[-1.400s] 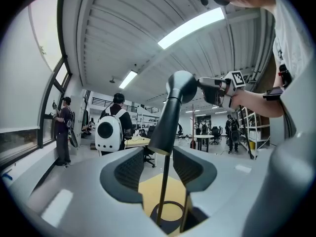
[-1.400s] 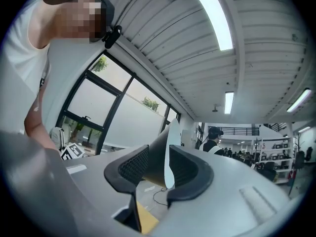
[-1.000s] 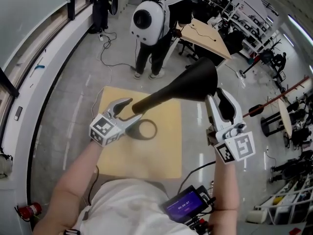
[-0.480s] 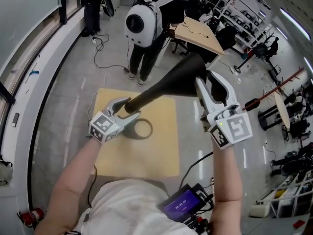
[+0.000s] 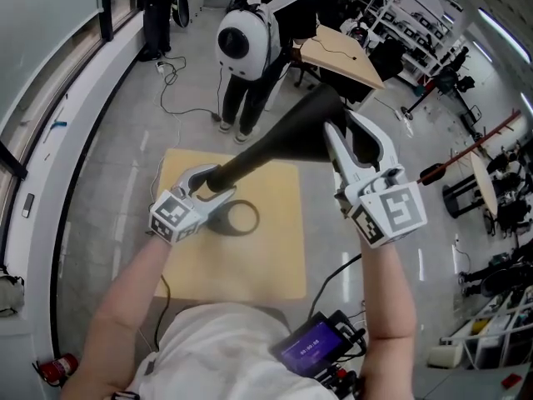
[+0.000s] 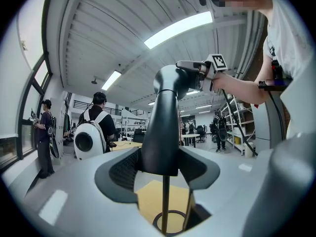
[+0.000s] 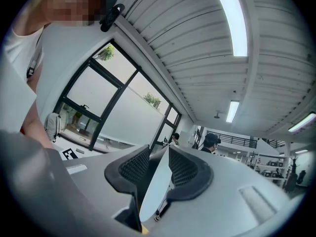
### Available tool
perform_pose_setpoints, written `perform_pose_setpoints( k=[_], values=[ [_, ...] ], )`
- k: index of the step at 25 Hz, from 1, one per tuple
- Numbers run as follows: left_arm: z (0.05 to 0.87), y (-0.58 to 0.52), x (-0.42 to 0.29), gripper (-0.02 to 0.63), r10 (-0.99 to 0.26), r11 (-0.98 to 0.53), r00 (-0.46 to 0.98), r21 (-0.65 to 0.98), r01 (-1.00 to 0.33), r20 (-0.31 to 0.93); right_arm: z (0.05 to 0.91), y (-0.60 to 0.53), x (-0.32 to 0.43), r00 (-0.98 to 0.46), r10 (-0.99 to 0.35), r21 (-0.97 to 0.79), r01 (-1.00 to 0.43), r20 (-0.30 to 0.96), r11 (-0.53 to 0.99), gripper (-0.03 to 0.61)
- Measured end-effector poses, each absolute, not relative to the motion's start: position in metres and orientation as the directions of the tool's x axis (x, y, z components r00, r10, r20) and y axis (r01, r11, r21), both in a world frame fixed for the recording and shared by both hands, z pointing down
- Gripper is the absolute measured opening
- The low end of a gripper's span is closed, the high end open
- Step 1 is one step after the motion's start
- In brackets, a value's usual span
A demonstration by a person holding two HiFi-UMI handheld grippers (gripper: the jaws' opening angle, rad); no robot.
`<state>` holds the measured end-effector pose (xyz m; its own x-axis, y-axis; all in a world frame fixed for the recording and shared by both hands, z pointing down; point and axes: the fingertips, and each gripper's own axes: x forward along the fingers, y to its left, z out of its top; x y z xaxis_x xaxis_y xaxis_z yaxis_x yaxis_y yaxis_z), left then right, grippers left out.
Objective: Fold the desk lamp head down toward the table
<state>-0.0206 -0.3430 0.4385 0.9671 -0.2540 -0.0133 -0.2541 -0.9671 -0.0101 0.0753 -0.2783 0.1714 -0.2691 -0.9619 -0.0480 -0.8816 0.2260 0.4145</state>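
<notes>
- The left claw is placed at the narrow lower end of the desk lamp. In the left gripper view this black tapered end is seen between the two ribbed pads, which lie against it on both sides, and the jaws are closing.
- Just under this claw a thin stem is seen. It goes down to the ring base, which rests on the wooden worktop.
- The right claw is held higher and farther from the person, at the wide end of the lamp head. The rim of the head is taken between its jaws. In the right gripper view the thin wall, black outside and white inside, is seen between the pads and touches both of them. These jaws are closing too.
- The lamp head is carried in the air, well above the worktop. It slants from the left claw up to the right claw, and its wide mouth is turned away from the person.
- Beyond the worktop, on the grey floor, a person with a round white backpack is standing, and more desks are seen behind.
</notes>
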Motion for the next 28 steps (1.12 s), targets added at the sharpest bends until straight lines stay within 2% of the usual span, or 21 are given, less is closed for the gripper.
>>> perform_pose_setpoints(
  k=[13, 28],
  values=[
    [0.432, -0.343, -0.033, 0.244, -0.291, -0.955, 0.955, -0.041, -0.294, -0.064, 0.17, -0.279, 0.074, -0.281, -0.957, 0.376, -0.896, -0.069, 0.236, 0.127],
    [0.427, -0.339, -0.033, 0.236, -0.273, -0.958, 0.961, -0.078, -0.275, -0.042, 0.177, -0.274, 0.093, -0.276, -0.958, 0.299, -0.923, -0.079, 0.242, 0.12]
  ],
)
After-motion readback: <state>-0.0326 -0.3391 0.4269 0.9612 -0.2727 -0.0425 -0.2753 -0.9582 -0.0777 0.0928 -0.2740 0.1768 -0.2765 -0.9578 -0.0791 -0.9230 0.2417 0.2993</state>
